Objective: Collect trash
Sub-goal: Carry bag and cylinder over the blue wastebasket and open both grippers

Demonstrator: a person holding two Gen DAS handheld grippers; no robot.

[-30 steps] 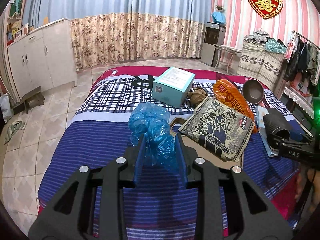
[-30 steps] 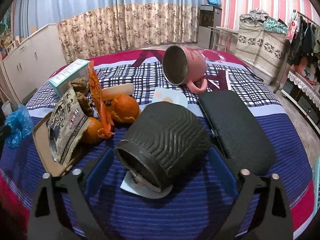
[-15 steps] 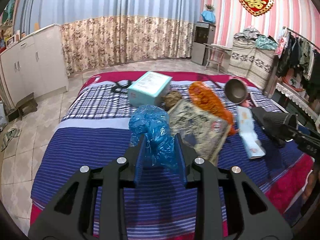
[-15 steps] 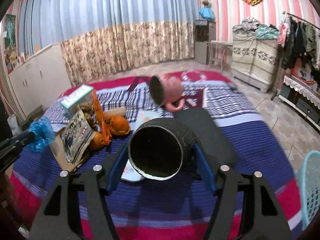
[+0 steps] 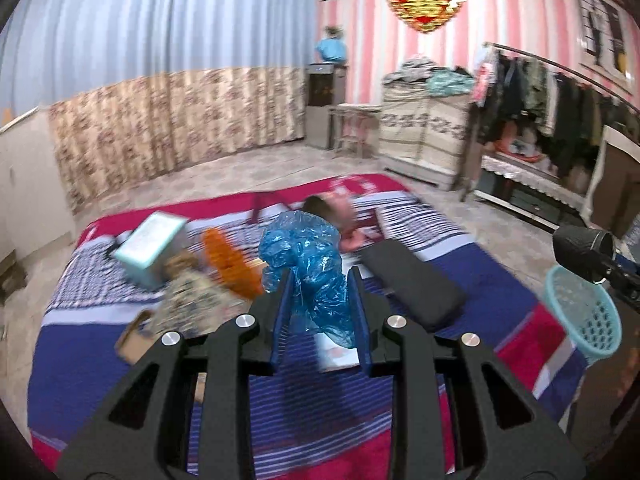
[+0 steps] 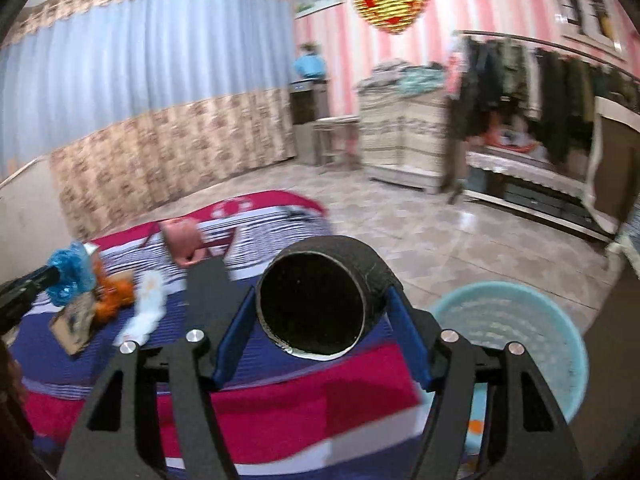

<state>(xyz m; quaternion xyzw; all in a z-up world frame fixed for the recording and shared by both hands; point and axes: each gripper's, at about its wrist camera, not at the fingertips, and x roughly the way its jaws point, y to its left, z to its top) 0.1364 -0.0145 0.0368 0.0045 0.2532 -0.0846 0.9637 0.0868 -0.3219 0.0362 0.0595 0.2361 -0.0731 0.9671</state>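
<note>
My left gripper (image 5: 320,280) is shut on a crumpled blue plastic bag (image 5: 308,256), held above the striped bed. My right gripper (image 6: 322,294) is shut on a black ribbed cup (image 6: 312,300), its dark open mouth facing the camera. The cup hangs past the bed's red edge, just left of a light blue waste basket (image 6: 560,344) on the floor. In the left wrist view the black cup (image 5: 582,246) sits at the far right above the basket (image 5: 584,312). The right wrist view shows the blue bag (image 6: 70,276) at far left.
On the bed (image 5: 500,280) lie a teal box (image 5: 150,248), an orange snack bag (image 5: 228,260), a printed packet (image 5: 188,300), a pink mug (image 6: 182,240), a black flat case (image 5: 408,280) and white paper (image 6: 148,312). A clothes rack and cabinets line the right wall; tiled floor lies between.
Both grippers swung right and rose. The right jaws closed on the black cup and lifted it off the bed. The waste basket came into view. The blue bag stayed gripped.
</note>
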